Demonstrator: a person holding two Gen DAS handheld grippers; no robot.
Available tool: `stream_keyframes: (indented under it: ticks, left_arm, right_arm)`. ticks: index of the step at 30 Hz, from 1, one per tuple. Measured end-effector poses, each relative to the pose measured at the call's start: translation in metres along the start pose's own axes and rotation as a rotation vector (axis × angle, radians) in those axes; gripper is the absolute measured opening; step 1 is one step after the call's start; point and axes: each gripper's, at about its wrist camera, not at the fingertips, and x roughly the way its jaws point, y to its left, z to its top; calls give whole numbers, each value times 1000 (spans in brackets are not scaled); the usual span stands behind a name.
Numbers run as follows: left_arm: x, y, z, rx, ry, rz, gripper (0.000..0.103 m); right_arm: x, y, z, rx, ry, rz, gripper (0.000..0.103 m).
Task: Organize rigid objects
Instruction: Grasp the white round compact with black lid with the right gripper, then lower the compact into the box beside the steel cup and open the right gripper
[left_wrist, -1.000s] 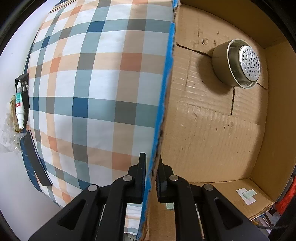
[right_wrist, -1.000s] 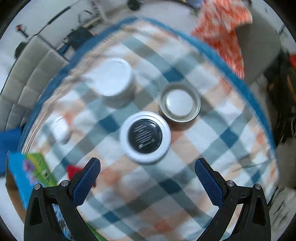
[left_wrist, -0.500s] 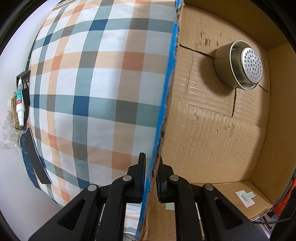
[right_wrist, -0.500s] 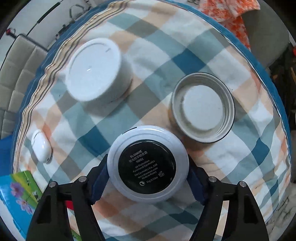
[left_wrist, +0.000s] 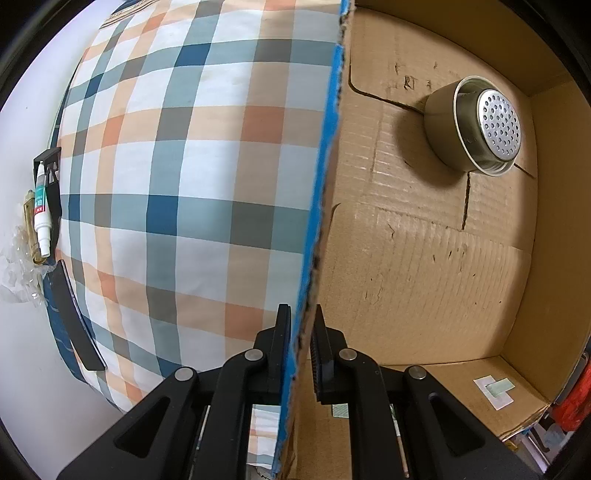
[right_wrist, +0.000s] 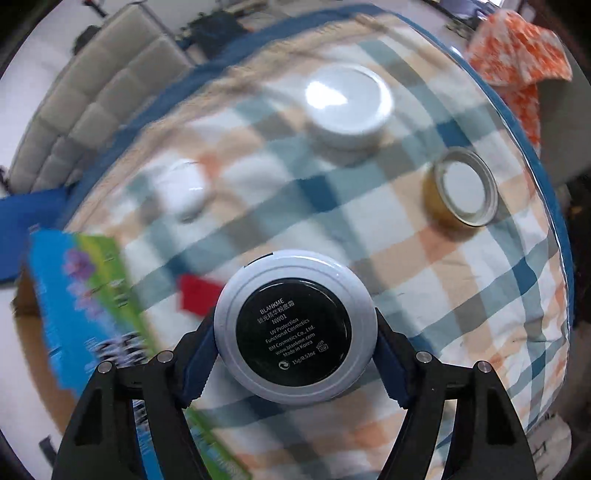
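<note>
The right gripper (right_wrist: 295, 332) has its blue pads squeezed against both sides of a round compact (right_wrist: 295, 326), black label facing the camera, held up off the plaid cloth (right_wrist: 461, 295). A white jar (right_wrist: 349, 107) and an open tin (right_wrist: 465, 188) sit on the cloth further back. The left gripper (left_wrist: 301, 347) is pinched tight on the blue-edged wall of the cardboard box (left_wrist: 424, 258), where a metal strainer cup (left_wrist: 476, 129) lies on its side.

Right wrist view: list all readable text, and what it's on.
On the round compact in the right gripper:
"BLANKME"
"NW01"
"UV Protection"
"Functional Cosmetics"
"BM Cosmetics Co., Ltd."
"www.blankme.com"
"Made in Korea"
"15g/0.53oz"
One line of Chinese characters: too small to read.
Colourful box: print blurred, unreadable.
</note>
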Motion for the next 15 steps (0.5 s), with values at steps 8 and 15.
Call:
stream_keyframes:
  ticks: [8,15]
  left_arm:
    - [-2,-3,-3,6,-7,-2,8]
    - [-3,0,-3,8,-11,-8,7]
  right_arm:
    - [-59,56,-13,-125,-48,113,78]
    - [-100,100,-51,-236,-51,199,78]
